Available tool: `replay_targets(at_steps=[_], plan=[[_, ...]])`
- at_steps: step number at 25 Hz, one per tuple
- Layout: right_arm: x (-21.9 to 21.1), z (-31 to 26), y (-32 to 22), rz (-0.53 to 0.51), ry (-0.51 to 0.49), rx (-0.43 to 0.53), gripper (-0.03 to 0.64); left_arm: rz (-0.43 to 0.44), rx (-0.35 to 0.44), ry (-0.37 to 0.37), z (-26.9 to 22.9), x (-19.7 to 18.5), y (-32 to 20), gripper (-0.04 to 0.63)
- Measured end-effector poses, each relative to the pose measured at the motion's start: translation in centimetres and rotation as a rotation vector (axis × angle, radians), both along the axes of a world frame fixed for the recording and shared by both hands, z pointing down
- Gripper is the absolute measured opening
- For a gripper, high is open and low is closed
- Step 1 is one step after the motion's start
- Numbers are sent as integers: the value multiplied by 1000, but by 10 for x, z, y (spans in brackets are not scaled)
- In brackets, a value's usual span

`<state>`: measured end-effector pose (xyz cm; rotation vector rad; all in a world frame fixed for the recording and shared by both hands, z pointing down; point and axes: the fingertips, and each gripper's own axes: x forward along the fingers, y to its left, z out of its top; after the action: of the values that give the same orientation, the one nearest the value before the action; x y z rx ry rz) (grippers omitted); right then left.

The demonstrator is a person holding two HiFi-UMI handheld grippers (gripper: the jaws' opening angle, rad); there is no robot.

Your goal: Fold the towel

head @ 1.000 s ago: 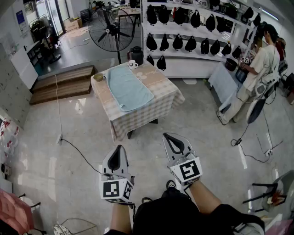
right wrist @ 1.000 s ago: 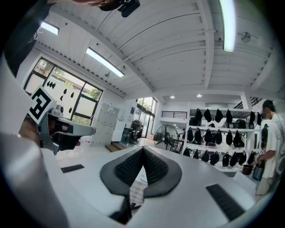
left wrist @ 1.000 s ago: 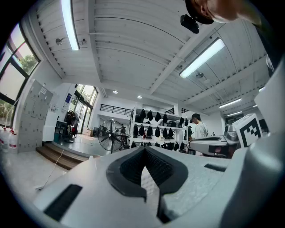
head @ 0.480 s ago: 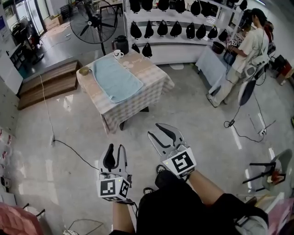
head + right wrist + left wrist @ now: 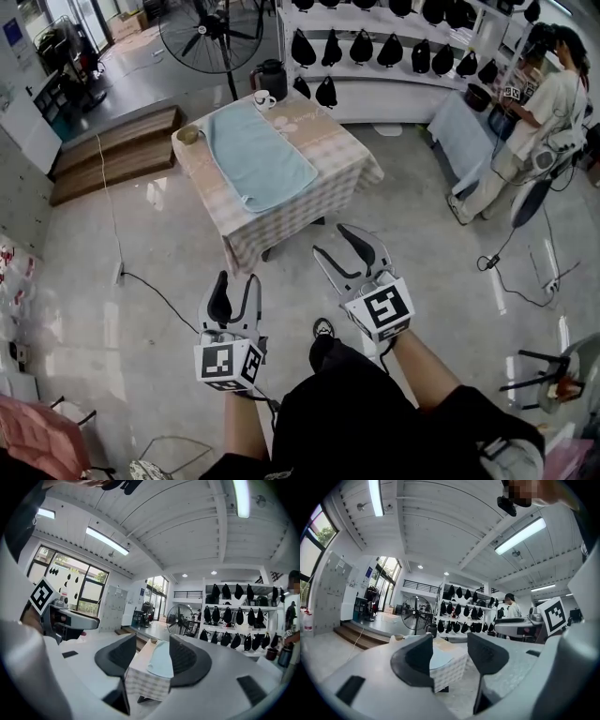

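Observation:
A light blue towel (image 5: 258,161) lies flat on a table with a checked cloth (image 5: 323,155), well ahead of me across the floor. In the right gripper view the towel (image 5: 161,660) shows far off between the jaws. My left gripper (image 5: 234,292) hangs low at the left, and its jaws have just been opening with nothing between them. My right gripper (image 5: 348,255) is a little higher at the right, its jaws likewise just opened and empty. Both are held level, far short of the table. In the left gripper view the table (image 5: 449,669) shows between the jaws.
A small bowl (image 5: 190,135), a white mug (image 5: 263,99) and a dark kettle (image 5: 271,80) stand at the table's far end. A pedestal fan (image 5: 208,28) and shelves of black bags (image 5: 375,47) are behind. A person (image 5: 544,122) stands at the right. A cable (image 5: 155,291) crosses the floor.
Both grippers went from shut to open. Both hands dropped a little and pushed forward, and the view shifted so the table sits slightly nearer.

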<state>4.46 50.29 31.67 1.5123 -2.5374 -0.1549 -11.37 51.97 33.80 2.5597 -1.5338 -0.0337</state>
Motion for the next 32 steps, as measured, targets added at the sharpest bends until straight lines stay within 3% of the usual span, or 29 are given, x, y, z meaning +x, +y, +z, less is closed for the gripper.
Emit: replay_targets(at_steps=[8, 17, 23, 32], plan=[[40, -1, -116, -37, 15, -19, 198, -47, -38, 5, 4, 27, -112, 212], [73, 35, -198, -60, 16, -99, 198, -79, -118, -28, 32, 48, -186, 212], [75, 62, -260, -63, 16, -147, 198, -47, -149, -51, 55, 50, -255, 212], [68, 89, -395, -56, 54, -209, 198, -2, -215, -50, 91, 29, -408, 212]])
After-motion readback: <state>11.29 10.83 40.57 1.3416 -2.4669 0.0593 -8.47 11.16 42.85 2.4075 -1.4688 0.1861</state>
